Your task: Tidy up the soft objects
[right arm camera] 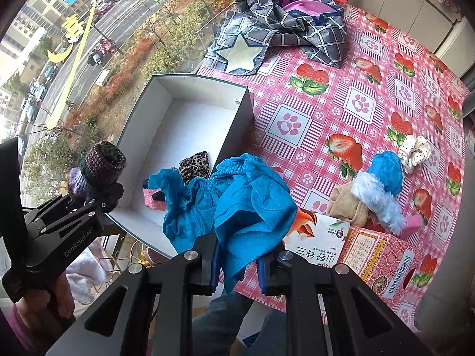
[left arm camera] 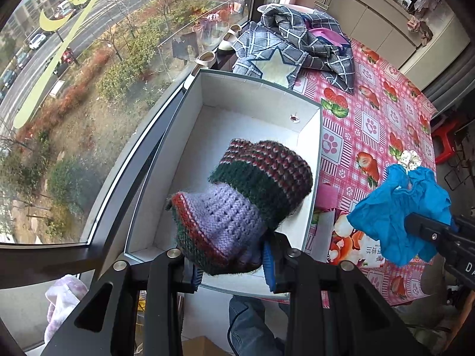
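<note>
Two hand-held grippers are seen raised above the near end of an open white box (left arm camera: 311,136), each clamped on a soft item. The left hand-held gripper (left arm camera: 231,270) is held over the box's near edge, its jaws closed on a knitted piece (left arm camera: 246,198) of lilac, dark green and red-striped wool, tubular and thickly ribbed; in the right wrist view the same knit (right arm camera: 101,169) is seen end-on as a hollow roll. The right hand-held gripper (right arm camera: 237,270) is held just beside the box's right wall, over the tabletop (right arm camera: 341,112), its jaws closed on a crumpled blue cloth (right arm camera: 237,207) with a gathered, elastic-looking edge, which hangs partly over the box rim. Inside the box, a leopard-print fabric piece (right arm camera: 194,164) and a pink knitted item (right arm camera: 153,198) are seen lying on the floor near its front. The tabletop is covered by a glossy pink cloth printed with strawberries and paw marks. On it, well apart from the box, a pale blue fluffy piece (right arm camera: 377,198), a beige soft item (right arm camera: 347,204), a white dotted scrunchie (right arm camera: 415,151) and a folded grey checked fabric (right arm camera: 282,26) are found.
</note>
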{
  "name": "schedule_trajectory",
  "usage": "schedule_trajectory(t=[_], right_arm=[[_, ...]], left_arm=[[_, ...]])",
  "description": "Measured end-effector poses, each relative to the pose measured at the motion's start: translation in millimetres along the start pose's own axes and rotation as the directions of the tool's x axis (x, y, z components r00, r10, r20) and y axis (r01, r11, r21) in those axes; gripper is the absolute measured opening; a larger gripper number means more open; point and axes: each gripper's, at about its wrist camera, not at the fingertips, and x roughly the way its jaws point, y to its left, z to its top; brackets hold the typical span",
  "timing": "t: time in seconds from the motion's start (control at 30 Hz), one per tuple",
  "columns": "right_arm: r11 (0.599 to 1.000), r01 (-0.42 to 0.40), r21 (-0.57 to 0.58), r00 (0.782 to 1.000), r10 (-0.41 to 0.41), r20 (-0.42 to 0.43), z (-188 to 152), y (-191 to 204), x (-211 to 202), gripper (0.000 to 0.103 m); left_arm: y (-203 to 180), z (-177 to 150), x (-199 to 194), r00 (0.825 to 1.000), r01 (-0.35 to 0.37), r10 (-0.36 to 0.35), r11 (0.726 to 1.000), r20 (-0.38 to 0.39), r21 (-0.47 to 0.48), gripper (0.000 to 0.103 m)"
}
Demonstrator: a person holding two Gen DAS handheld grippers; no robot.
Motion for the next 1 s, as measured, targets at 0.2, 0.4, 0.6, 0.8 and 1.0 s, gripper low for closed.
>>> schedule_trajectory(t=[0.2,0.4,0.6,0.8,1.0], right_arm=[[1.0,-0.003,-0.006,1.0,0.003,-0.01,14,4,7,0.02],[0.999,0.004,-0.034,1.0,-0.005,-0.006,37,16,15,0.02],[0.998,0.01,-0.056,1.0,-0.011,-0.012,59,29,29,0.02],[0.998,0.005,-0.06,0.999,-0.008,-0.045,74,38,48,0.02],[0.998,-0.001,-0.062,0.998,-0.003,-0.07,85,47,63,0.02]], left_arm=[[5,7,13,1.0,-0.023,0.023,1.0,-0.022,-0.001,0.034],[3,20,27,0.999,-0.035,0.035,0.999,-0.034,0.003,0.034],[5,32,42,0.997,-0.051,0.051,0.999,-0.05,-0.006,0.034],[9,39,55,0.995,-0.067,0.065,0.998,-0.073,-0.02,0.034],[13,39,65,0.993,-0.073,0.07,0.997,-0.096,-0.029,0.035]])
